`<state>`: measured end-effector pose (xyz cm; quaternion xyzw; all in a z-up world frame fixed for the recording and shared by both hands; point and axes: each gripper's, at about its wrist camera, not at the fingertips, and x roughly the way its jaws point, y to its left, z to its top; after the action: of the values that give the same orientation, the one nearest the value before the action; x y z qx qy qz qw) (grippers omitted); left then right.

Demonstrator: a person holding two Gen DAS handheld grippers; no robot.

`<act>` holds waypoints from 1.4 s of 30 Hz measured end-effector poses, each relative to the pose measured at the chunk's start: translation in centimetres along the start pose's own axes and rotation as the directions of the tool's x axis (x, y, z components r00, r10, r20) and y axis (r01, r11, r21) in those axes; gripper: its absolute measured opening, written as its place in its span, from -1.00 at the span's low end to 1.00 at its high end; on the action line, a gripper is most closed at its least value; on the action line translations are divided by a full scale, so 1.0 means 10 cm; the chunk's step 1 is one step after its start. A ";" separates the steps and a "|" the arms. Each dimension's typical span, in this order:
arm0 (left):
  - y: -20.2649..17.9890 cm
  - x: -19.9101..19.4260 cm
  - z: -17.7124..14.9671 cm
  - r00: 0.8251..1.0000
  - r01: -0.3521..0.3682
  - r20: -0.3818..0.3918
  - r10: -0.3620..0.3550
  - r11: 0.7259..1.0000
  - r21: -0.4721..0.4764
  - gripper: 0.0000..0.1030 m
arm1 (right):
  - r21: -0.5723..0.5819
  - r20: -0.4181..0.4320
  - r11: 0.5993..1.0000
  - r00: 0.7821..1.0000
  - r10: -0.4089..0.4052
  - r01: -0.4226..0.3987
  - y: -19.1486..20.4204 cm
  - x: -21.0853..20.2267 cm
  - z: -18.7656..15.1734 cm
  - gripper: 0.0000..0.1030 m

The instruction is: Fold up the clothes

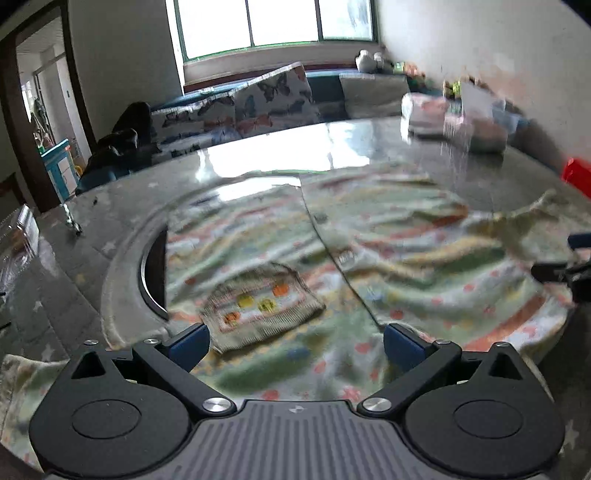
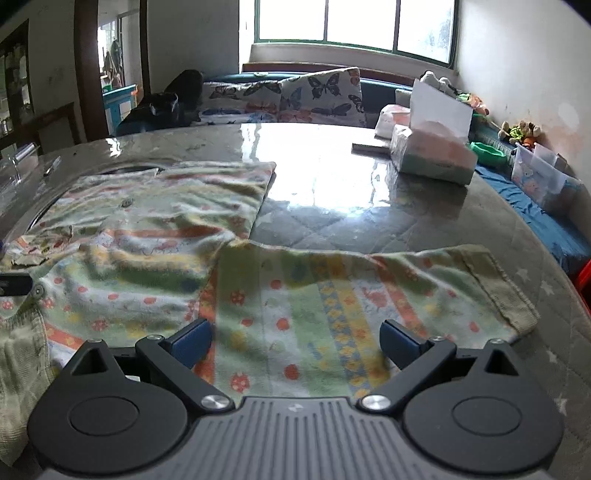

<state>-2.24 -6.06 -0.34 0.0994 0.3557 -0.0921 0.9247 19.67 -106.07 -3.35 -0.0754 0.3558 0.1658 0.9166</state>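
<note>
Soft, limp pastel-striped flannel baby garment (image 2: 155, 251) spread open on glossy grey desk (image 2: 332, 192), sleeve (image 2: 369, 295) outstretched. Left gripper (image 1: 295, 343) and right gripper (image 2: 295, 341) above it, jaws wide, empty. Best pinched at ribbed cuff (image 2: 502, 291).

One striped, dotted pastel cardigan (image 2: 155, 236) lies spread on one glossy grey quilted table (image 2: 332, 206), its one ribbed patch pocket (image 1: 258, 306) showing at six o'clock in the left wrist view. At one o'clock sit one clear-wrapped tissue pack (image 2: 432, 157) and one white paper box (image 2: 439, 107). At twelve o'clock stand two butterfly-print cushions (image 2: 321, 96), under one three-paned window (image 2: 354, 22).
</note>
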 end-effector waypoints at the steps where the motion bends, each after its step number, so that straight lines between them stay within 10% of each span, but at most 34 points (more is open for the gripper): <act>1: -0.03 0.01 -0.02 1.000 -0.002 -0.002 0.002 1.000 0.011 0.98 | -0.001 0.001 1.000 1.000 0.001 -0.001 -0.01 0.00 0.00 0.92; 25: 0.14 -0.04 0.07 0.999 -0.023 0.022 0.024 0.999 -0.035 0.99 | 0.188 0.044 0.961 0.975 -0.216 0.204 -0.82 -0.04 0.02 0.79; 42: 0.12 -0.01 0.05 0.999 -0.030 -0.021 0.029 0.998 -0.053 1.00 | 0.340 0.011 0.898 0.953 -0.302 0.281 -1.43 0.10 -0.05 -0.09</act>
<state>-1.68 -5.03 0.22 0.0810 0.3658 -0.0678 0.9247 25.20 -119.30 -4.10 0.0341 0.3341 -0.0337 0.9413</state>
